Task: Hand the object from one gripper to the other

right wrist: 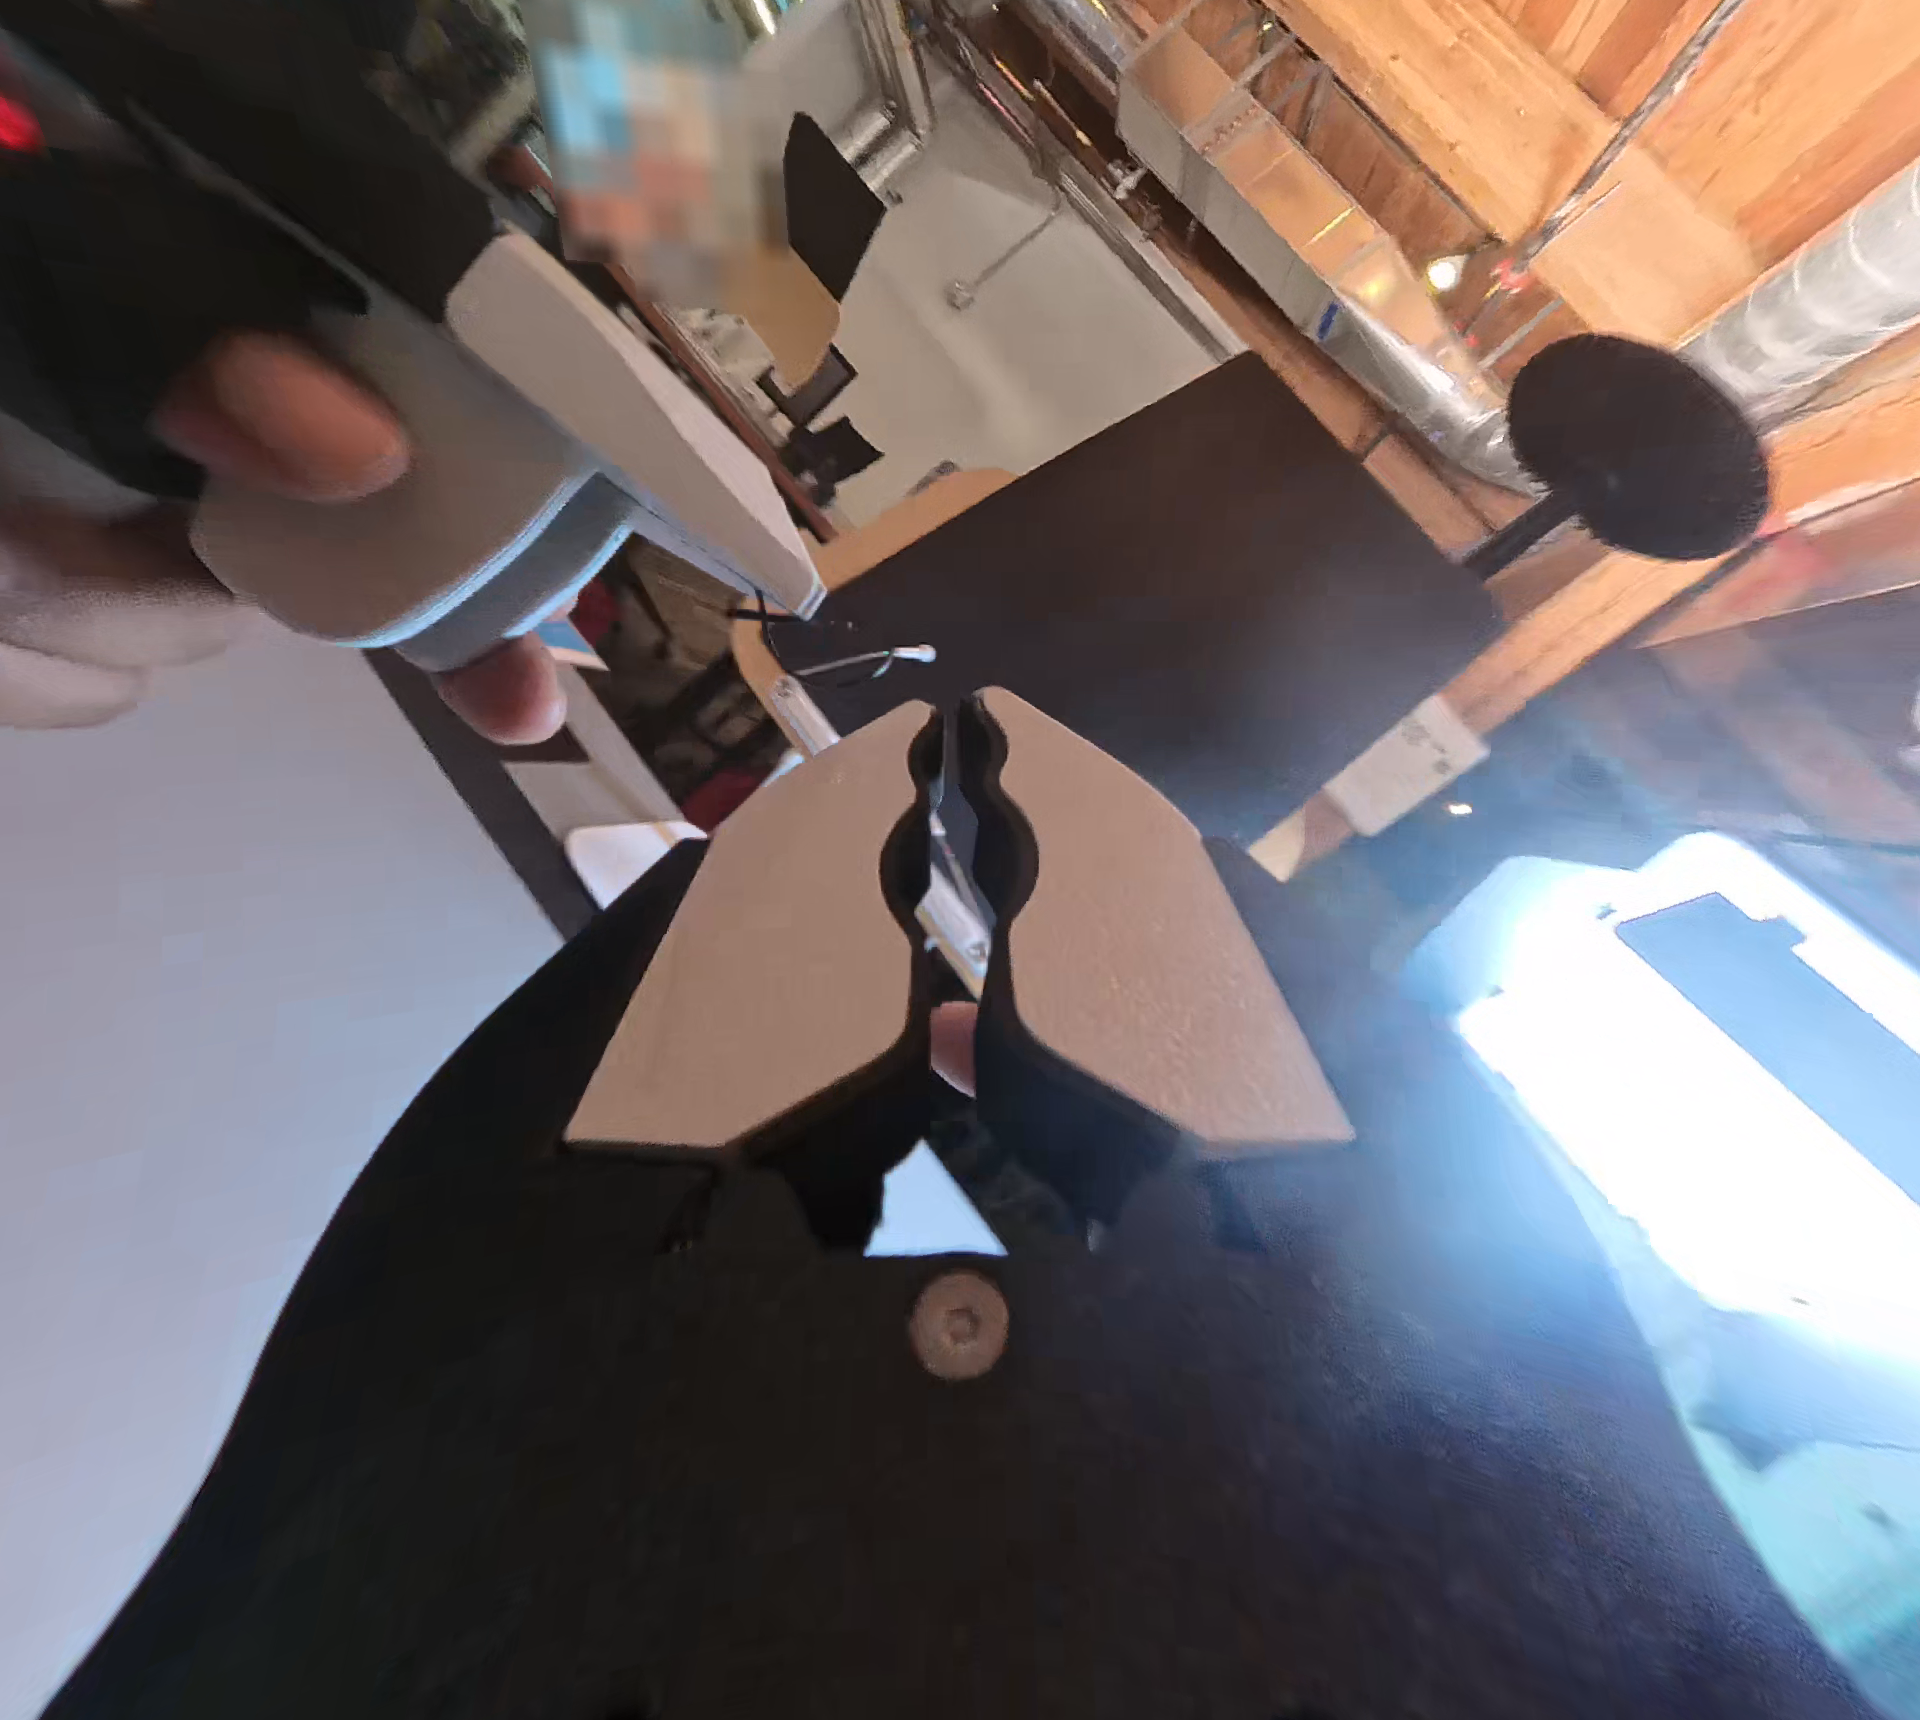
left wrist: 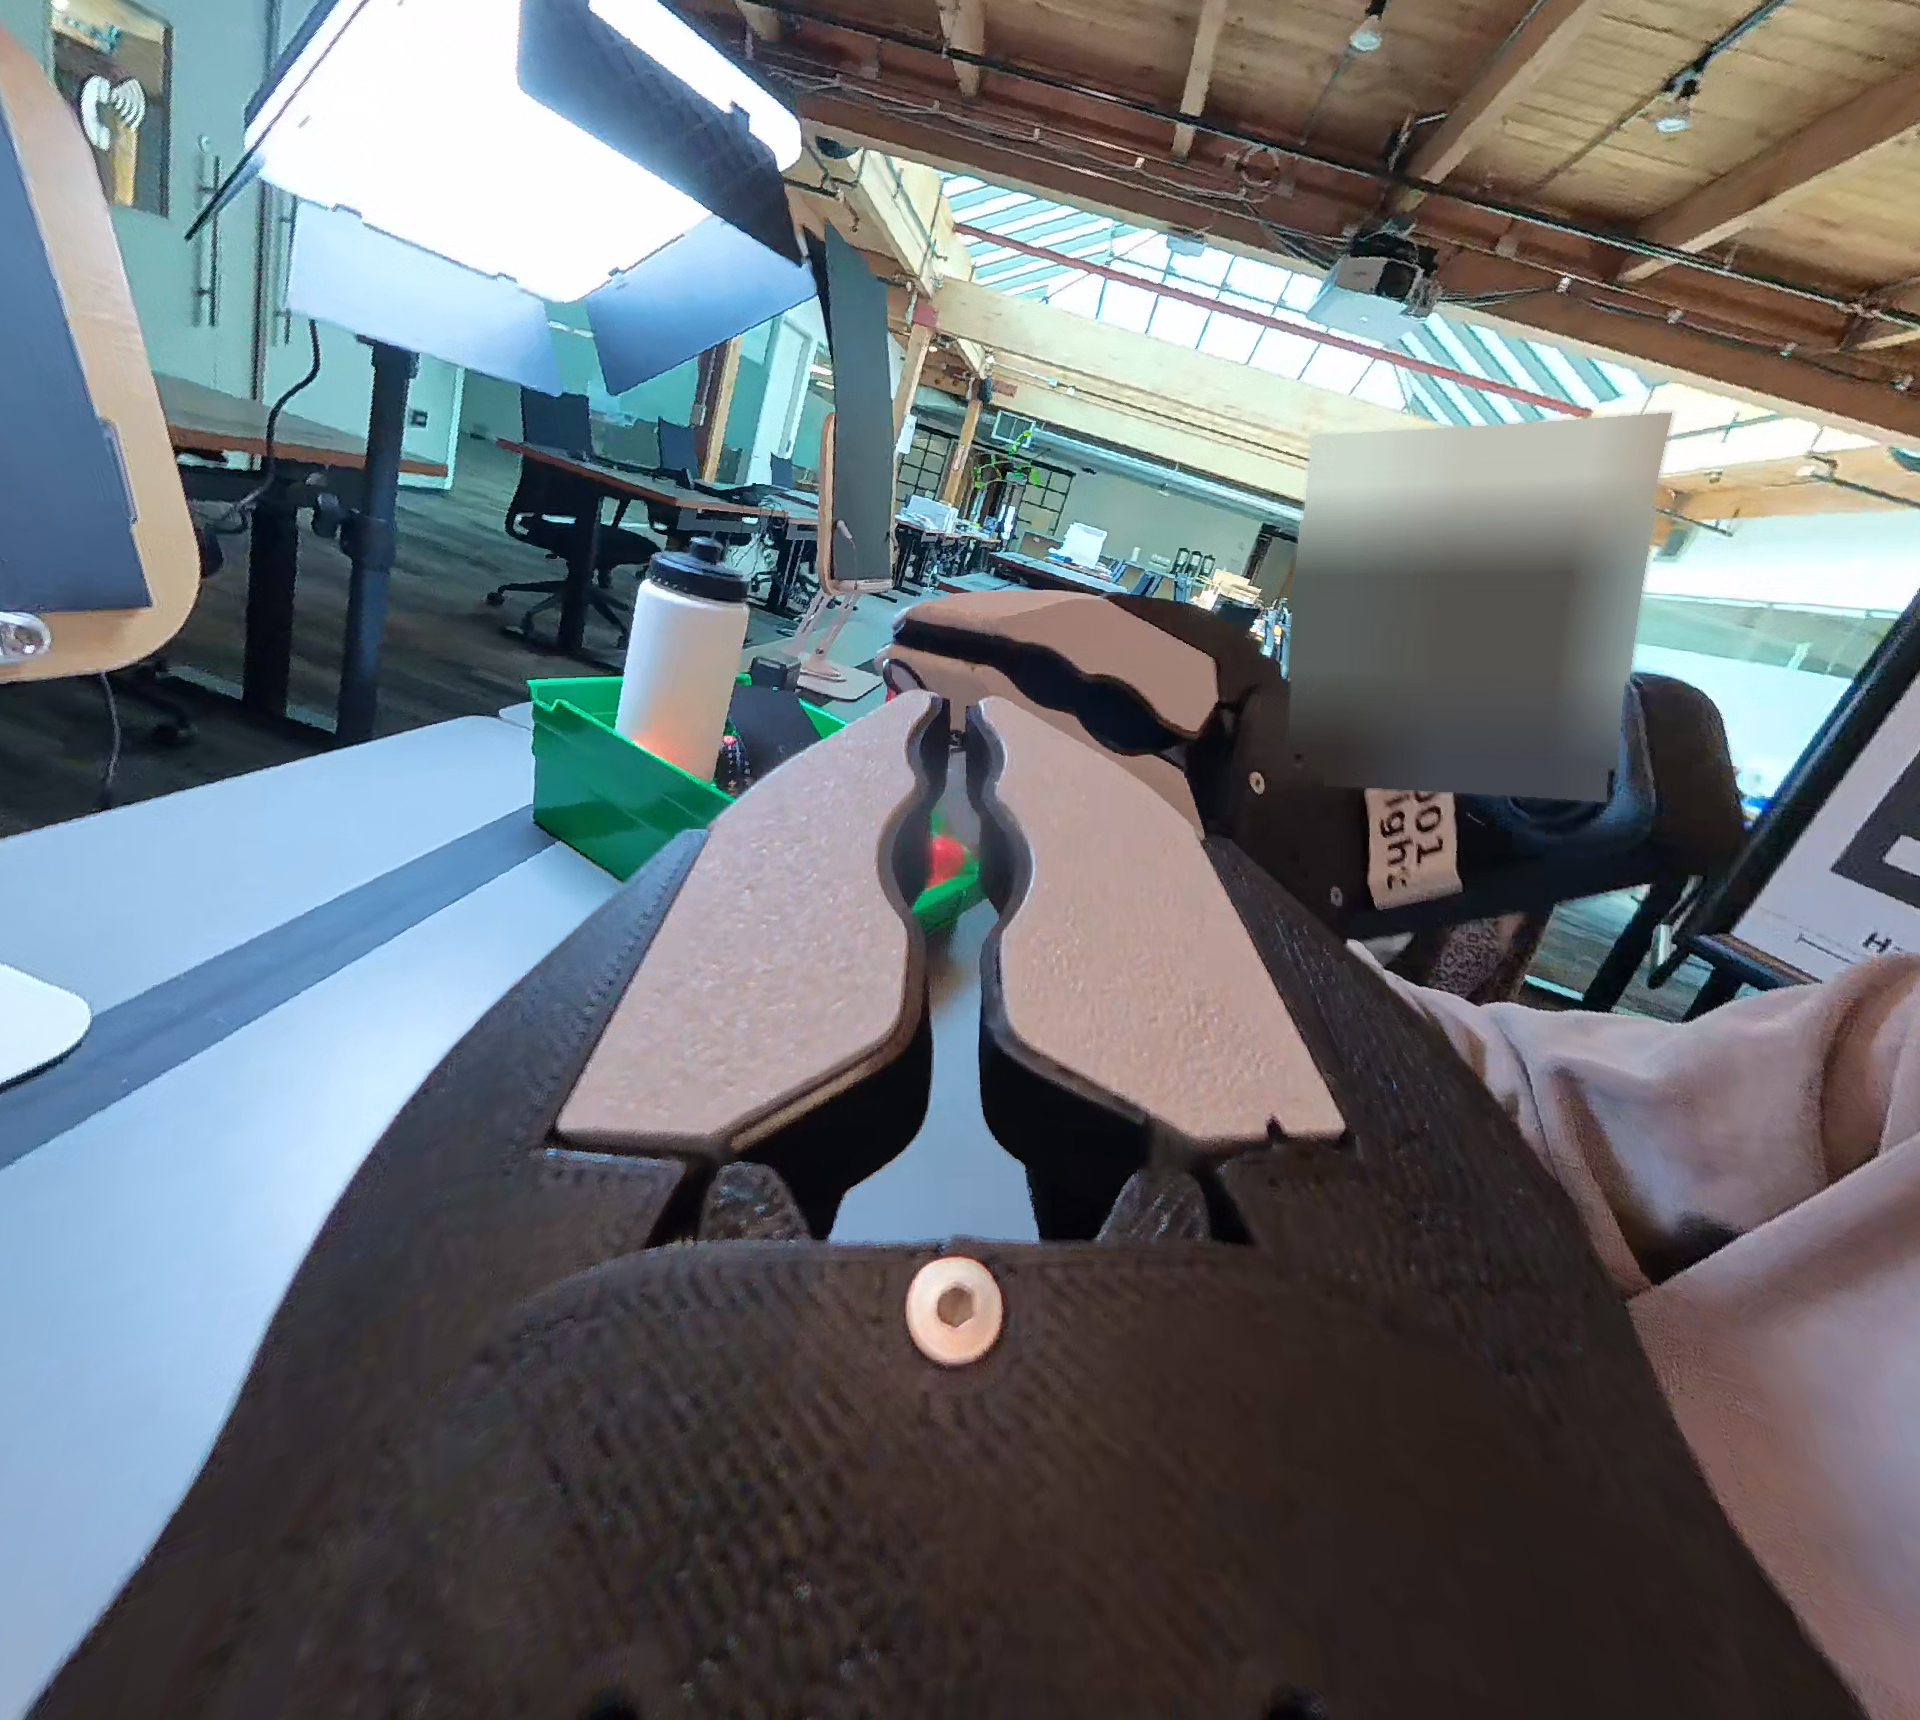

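a: how are the claws?

b: the left claw [left wrist: 951, 720] and right claw [right wrist: 951, 709] meet almost tip to tip above the desk [left wrist: 260, 891]. each has its fingers drawn nearly together.

a: and the object?

b: a thin wire [right wrist: 896, 656] with a white tip shows just beyond the left claw's tip. i cannot tell whether either claw pinches it.

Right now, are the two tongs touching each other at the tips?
Apart. The right wrist view shows dark background between the left tongs and the right tongs, tip to tip.
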Available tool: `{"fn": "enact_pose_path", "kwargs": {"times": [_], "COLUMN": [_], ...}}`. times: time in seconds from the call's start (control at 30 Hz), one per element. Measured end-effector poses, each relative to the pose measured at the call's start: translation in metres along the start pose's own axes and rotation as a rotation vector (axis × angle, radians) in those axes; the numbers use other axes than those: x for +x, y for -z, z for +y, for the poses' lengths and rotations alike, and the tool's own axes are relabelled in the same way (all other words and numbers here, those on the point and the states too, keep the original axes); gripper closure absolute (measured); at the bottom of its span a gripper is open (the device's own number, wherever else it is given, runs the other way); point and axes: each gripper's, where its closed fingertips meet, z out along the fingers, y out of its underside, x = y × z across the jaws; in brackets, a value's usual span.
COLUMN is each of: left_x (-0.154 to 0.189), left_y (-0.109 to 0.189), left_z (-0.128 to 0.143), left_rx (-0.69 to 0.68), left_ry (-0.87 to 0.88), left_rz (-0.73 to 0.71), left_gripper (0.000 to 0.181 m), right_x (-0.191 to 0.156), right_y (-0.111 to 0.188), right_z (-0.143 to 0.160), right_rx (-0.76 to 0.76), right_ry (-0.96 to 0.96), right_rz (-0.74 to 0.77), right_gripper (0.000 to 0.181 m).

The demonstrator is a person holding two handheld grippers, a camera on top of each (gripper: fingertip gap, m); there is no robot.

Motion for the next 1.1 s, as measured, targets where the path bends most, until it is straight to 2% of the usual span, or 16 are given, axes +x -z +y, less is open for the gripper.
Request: {"fn": "enact_pose_path", "kwargs": {"times": [0.03, 0.1, 0.17, 0.27, 0.33, 0.47, 0.63, 0.77, 0.87, 0.93, 1.0, 1.03, 1.1], "left_x": [0.003, 0.009, 0.016, 0.026, 0.028, 0.022, 0.012, 0.007, 0.009, 0.01, 0.013, 0.015, 0.029], "left_y": [0.001, 0.003, 0.006, 0.009, 0.01, 0.01, 0.005, 0.003, 0.0, 0.0, 0.0, -0.002, -0.004], "left_z": [-0.003, -0.007, -0.011, -0.01, -0.007, -0.001, 0.009, 0.013, 0.018, 0.019, 0.021, 0.026, 0.034], "left_rx": [0.012, 0.021, 0.011, -0.053, -0.109, -0.191, -0.23, -0.242, -0.242, -0.231, -0.211, -0.209, -0.182], "left_ry": [-0.03, -0.139, -0.318, -0.643, -0.902, -1.395, -1.78, -1.892, -1.957, -1.953, -1.879, -1.79, -1.498], "left_rz": [0.016, 0.025, 0.016, -0.033, -0.109, -0.306, -0.491, -0.557, -0.55, -0.543, -0.481, -0.405, -0.223], "left_gripper": [0.178, 0.178, 0.178, 0.178, 0.178, 0.178, 0.177, 0.177, 0.178, 0.178, 0.176, 0.167, 0.151], "right_x": [0.0, -0.008, -0.021, -0.026, -0.022, -0.008, -0.022, -0.028, -0.026, -0.025, -0.021, -0.015, -0.002], "right_y": [0.0, 0.0, 0.006, 0.023, 0.032, 0.034, 0.024, 0.018, 0.016, 0.017, 0.018, 0.019, 0.025], "right_z": [0.0, 0.0, -0.008, -0.025, -0.035, -0.044, -0.042, -0.039, -0.035, -0.035, -0.037, -0.039, -0.045], "right_rx": [0.008, 0.022, 0.065, 0.11, 0.134, 0.166, 0.07, 0.027, 0.024, 0.035, 0.08, 0.128, 0.214], "right_ry": [-0.081, -0.286, -0.535, -0.906, -1.085, -1.4, -1.559, -1.608, -1.598, -1.568, -1.485, -1.429, -1.309], "right_rz": [-0.043, -0.198, -0.425, -0.748, -0.886, -0.978, -0.968, -0.904, -0.852, -0.853, -0.836, -0.814, -0.779], "right_gripper": [0.176, 0.164, 0.16, 0.148, 0.144, 0.147, 0.153, 0.164, 0.18, 0.18, 0.18, 0.181, 0.181]}}
